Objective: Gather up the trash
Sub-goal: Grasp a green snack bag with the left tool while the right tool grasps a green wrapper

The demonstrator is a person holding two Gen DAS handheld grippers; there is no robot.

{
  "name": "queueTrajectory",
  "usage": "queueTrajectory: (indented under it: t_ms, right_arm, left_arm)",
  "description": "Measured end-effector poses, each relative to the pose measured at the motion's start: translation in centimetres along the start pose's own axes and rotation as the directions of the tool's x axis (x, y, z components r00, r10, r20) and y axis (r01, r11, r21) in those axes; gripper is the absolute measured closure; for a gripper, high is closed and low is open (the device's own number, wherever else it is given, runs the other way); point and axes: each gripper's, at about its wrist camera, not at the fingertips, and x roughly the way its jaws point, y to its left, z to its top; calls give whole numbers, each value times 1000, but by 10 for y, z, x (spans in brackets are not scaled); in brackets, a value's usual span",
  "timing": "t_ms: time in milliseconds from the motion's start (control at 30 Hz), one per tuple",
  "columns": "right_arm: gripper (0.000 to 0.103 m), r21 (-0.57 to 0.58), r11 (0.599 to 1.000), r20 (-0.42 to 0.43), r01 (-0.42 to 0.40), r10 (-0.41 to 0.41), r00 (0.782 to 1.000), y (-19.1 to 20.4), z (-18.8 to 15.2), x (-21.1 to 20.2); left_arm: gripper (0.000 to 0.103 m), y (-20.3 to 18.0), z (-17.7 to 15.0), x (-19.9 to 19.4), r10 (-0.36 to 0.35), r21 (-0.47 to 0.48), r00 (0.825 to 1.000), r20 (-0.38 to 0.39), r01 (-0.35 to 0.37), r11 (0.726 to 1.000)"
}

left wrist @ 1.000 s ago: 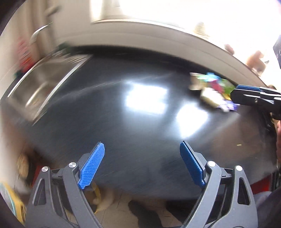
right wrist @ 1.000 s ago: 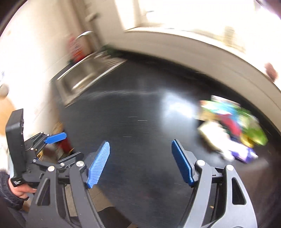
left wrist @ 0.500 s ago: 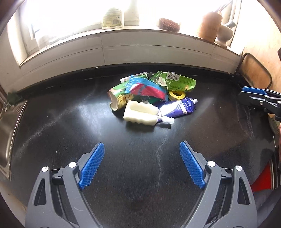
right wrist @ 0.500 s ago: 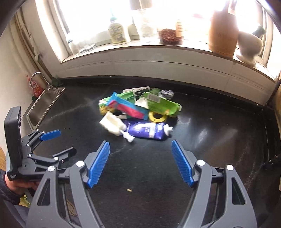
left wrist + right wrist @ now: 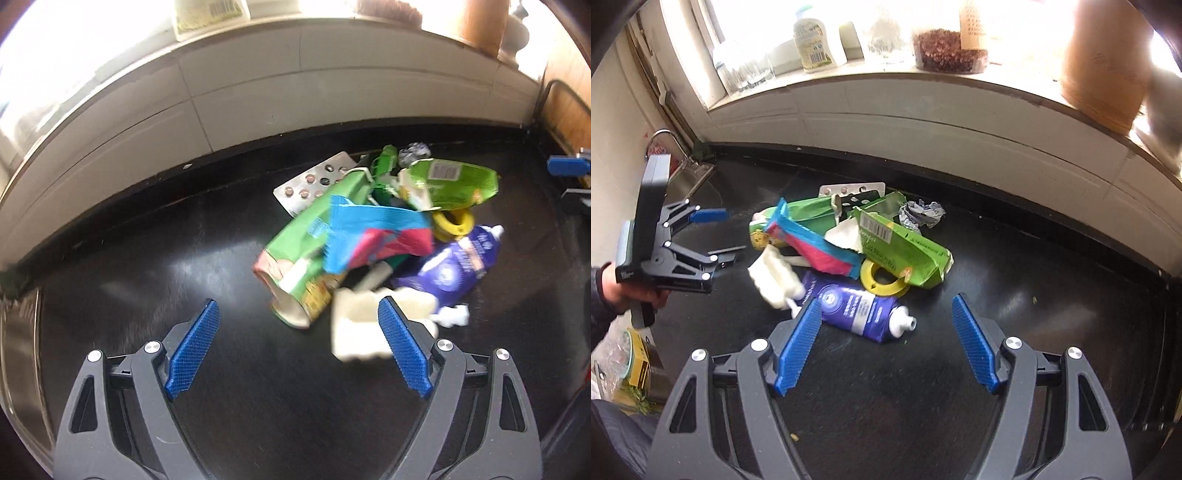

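Note:
A pile of trash lies on the black counter (image 5: 184,266): a green carton (image 5: 306,254), a blue and red wrapper (image 5: 373,232), a green bag (image 5: 450,181), a yellow ring (image 5: 454,221), a purple tube (image 5: 454,266), a white foam piece (image 5: 354,325), a pill blister (image 5: 314,181). My left gripper (image 5: 299,347) is open just in front of the carton and foam. My right gripper (image 5: 886,343) is open, with the purple tube (image 5: 860,310) between its fingers' line. The left gripper also shows in the right wrist view (image 5: 716,236), beside the foam piece (image 5: 775,280).
A steel sink (image 5: 687,177) with a tap sits at the counter's left end. A white tiled ledge (image 5: 923,122) runs behind the pile, with a bottle (image 5: 812,40), jars and a brown pot (image 5: 1104,62) on the sill. A crumpled foil ball (image 5: 921,214) lies behind the green bag.
Both grippers have moved forward towards the trash pile, which now looks larger and nearer. Both stay open. The trash itself has not moved.

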Motion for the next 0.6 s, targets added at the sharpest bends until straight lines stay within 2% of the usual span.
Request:
queueTrajectory:
  t_ms: [167, 367, 400, 433, 467, 533, 600]
  right_arm:
    - [32, -63, 998, -76, -4, -1, 997, -9, 19, 45]
    - [32, -158, 987, -149, 13, -37, 988, -9, 35, 97]
    - [35, -167, 986, -154, 13, -40, 987, -8, 38, 101]
    - [39, -182, 983, -166, 16, -47, 985, -7, 40, 108]
    - [54, -192, 981, -175, 13, -47, 983, -6, 41, 112]
    - [65, -204, 979, -177, 12, -48, 983, -4, 43, 115]
    - [85, -208, 978, -168, 3, -39, 985, -2, 43, 110]
  left_arm:
    - [18, 10, 15, 39, -79, 72, 996, -49, 83, 994]
    - [18, 10, 27, 62, -151, 114, 987, -54, 156, 981]
    - [22, 9, 27, 65, -162, 125, 985, -59, 168, 978]
    - [26, 7, 27, 67, -174, 133, 983, -65, 181, 975]
    - [38, 6, 27, 69, -180, 139, 981, -72, 188, 972]
    - [39, 6, 25, 67, -179, 142, 981, -74, 188, 972]
    - [41, 6, 24, 61, -180, 139, 982, -62, 187, 972]
